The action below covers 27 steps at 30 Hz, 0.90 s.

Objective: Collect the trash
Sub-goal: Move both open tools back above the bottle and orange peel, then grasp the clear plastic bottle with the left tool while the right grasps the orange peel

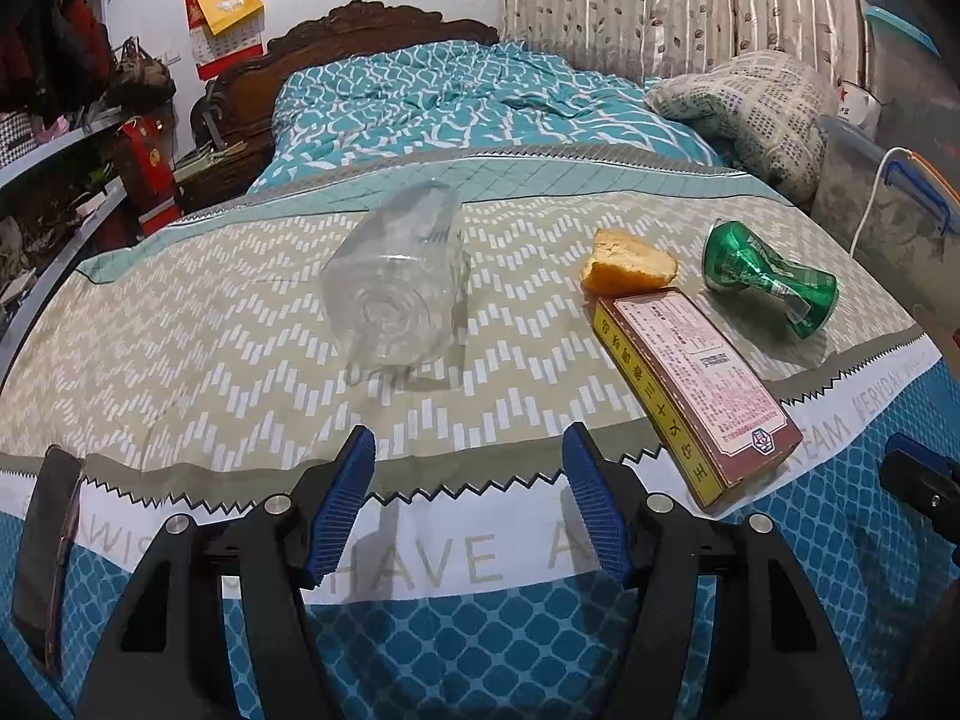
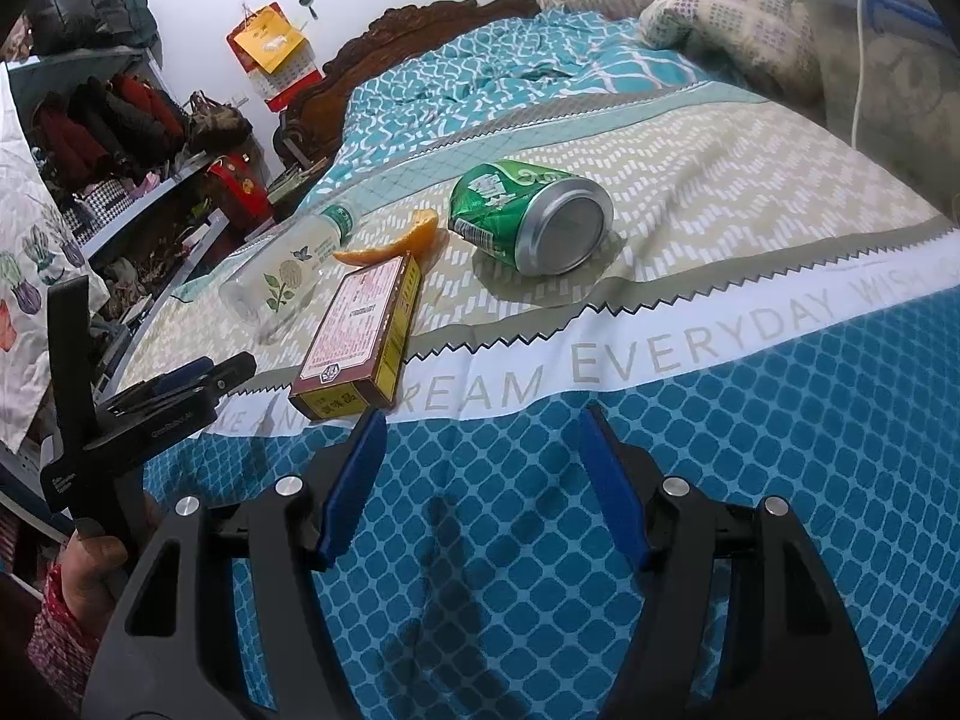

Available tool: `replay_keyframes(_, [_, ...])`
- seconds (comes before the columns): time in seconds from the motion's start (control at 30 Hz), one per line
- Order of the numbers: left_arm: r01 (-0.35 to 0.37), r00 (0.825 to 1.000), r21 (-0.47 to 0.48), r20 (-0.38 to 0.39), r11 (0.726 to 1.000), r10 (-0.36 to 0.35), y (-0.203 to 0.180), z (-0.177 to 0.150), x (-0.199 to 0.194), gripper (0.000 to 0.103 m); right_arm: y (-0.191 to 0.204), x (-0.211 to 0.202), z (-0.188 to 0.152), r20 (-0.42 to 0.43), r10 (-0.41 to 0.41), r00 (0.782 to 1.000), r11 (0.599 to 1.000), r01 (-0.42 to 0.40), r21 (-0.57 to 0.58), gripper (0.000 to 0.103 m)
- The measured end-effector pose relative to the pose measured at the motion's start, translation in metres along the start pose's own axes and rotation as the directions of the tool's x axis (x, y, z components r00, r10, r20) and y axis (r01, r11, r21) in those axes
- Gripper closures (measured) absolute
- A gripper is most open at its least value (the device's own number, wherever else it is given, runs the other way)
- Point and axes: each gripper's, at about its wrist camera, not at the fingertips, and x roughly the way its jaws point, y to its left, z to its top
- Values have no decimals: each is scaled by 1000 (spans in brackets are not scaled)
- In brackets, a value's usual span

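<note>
The right view shows the bottle's (image 2: pixel 288 267) flower label; the left view shows only its clear, empty bottom. It lies on the bed cover (image 1: pixel 210 312) – beside peel (image 1: pixel 627 261), box (image 1: pixel 696 384) and dented green can (image 2: pixel 528 222). The cover reads "DREAM EVERYDAY". Left gripper (image 1: pixel 468 504) and right gripper (image 2: pixel 483 474) – both jaws wide, holding nothing.

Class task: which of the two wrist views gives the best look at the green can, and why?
The right wrist view. The green can lies on its side, large and close, its round silver end facing the camera and its dent plain. The left wrist view shows the can smaller, off to the right, crushed at the waist.
</note>
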Motion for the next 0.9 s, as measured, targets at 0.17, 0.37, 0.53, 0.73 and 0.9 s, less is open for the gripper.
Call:
replay_keyframes(0.17, [3,1000,6,4,1000,-3,-1,0,0,41,-1,1,0,-1,-1,1000,1000,1,3,35])
replay_keyframes(0.37, [12,1000,8,3,1000,-12,-2,1,0,41,-2,2,2,-5,-7,1000,1000,7,2,35])
replay_keyframes(0.53, [12,1000,2,2,1000,-12,-1,0,0,41,-3,3,2,-7,-4,1000,1000,4,2,35])
replay_keyframes(0.73, [16,1000,-1,4,1000,-16,-1,-1,0,41,-2,5,2,-9,-2,1000,1000,2,-2,35])
replay_keyframes(0.9, [34,999,-6,-2,999,-34,0,-1,1,40,-1,6,1,-15,-9,1000,1000,9,-2,35])
